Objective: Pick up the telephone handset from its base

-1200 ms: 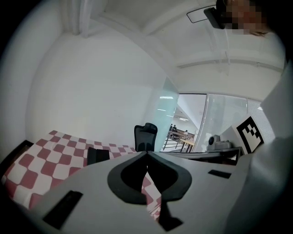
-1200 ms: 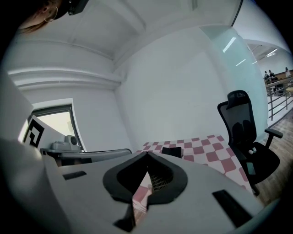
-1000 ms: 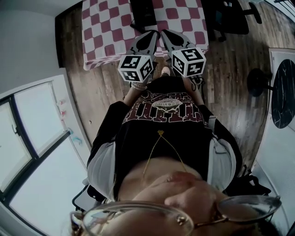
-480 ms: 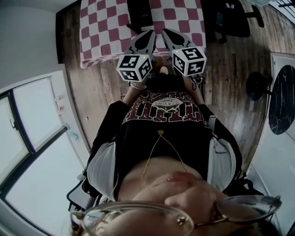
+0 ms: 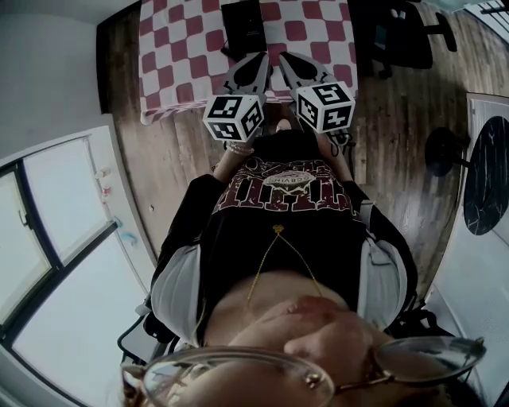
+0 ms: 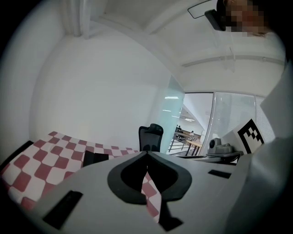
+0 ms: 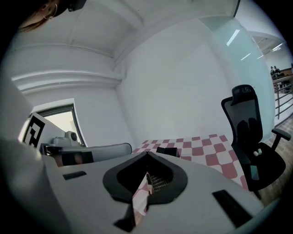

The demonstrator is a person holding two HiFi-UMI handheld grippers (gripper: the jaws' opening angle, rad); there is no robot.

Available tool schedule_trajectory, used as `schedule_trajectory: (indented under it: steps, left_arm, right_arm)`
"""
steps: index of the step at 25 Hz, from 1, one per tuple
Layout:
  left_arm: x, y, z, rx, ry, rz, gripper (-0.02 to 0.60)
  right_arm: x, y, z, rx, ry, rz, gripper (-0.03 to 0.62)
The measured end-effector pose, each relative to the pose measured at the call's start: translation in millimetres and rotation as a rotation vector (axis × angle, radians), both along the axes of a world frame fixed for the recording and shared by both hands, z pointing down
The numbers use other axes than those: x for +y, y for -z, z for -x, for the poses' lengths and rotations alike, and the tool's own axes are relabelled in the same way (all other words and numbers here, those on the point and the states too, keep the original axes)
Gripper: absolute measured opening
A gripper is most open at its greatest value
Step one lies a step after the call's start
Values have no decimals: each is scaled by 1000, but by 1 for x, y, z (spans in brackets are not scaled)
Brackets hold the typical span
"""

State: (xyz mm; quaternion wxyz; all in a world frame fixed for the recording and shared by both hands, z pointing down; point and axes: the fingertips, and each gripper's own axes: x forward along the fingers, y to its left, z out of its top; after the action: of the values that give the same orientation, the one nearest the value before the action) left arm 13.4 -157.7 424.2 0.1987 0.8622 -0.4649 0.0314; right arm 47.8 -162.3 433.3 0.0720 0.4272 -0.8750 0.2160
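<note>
The left gripper (image 6: 146, 153) had its jaws shut tip to tip, with nothing between them. Only checked cloth showed through the gap behind the tips. The right gripper (image 7: 147, 154) was closed the same way and also empty. From the head view, the left gripper (image 5: 265, 56) and the right gripper (image 5: 283, 56) were held side by side just in front of the person's body. Their tips were over the near edge of the worktop (image 5: 171, 56), and their marker cubes (image 5: 235, 117) (image 5: 326, 106) sat close to the person's dark printed shirt (image 5: 285, 187).

The telephone (image 5: 243, 24) lay ahead of both grippers on the red-and-white checked cloth, well apart from the tips. It showed only as a dark block, so the handset could not be told from the base. The left gripper view showed the telephone (image 6: 94, 158) left of the jaws on the worktop (image 6: 43, 157). The right gripper view showed it (image 7: 167, 150) just beyond the jaw tips on the worktop (image 7: 203, 146).

A black office chair (image 5: 398, 32) stood on the wooden floor (image 5: 163, 151) to the right of the worktop. It also appeared in the left gripper view (image 6: 150, 136) and the right gripper view (image 7: 251, 132).
</note>
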Motion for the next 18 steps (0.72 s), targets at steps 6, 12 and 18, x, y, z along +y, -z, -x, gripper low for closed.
schedule_trajectory:
  steps: [6,12,18]
  left_arm:
    - [-19,-2,1,-12,-30,9,9]
    - [-42,-5,10,-5,-51,20,9]
    - [-67,-8,22,11,-68,34,9]
  right_arm:
    - [-21,-2,3,1,-22,14,17]
    - [-44,-5,14,6,-35,24,17]
    - [-69,-8,27,16,-48,34,17]
